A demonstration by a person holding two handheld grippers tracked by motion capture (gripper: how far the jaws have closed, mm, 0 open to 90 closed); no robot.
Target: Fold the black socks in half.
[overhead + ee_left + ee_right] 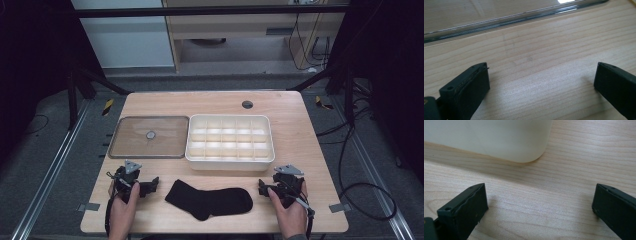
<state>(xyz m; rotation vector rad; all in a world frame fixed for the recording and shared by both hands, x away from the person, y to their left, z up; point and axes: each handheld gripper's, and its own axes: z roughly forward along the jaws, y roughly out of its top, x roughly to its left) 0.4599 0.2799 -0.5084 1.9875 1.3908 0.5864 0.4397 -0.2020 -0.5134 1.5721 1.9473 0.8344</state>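
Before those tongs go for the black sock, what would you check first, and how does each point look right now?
1. Left tongs open with nothing between them: ok.
2. Right tongs open with nothing between them: ok.
3. Sock lies flat between the tongs, uncovered: ok.
4. Box lidless, compartments free: ok.
5. Lid lies left of the box, out of the way: ok.
6. Whether the sock fits one compartment: cannot tell.
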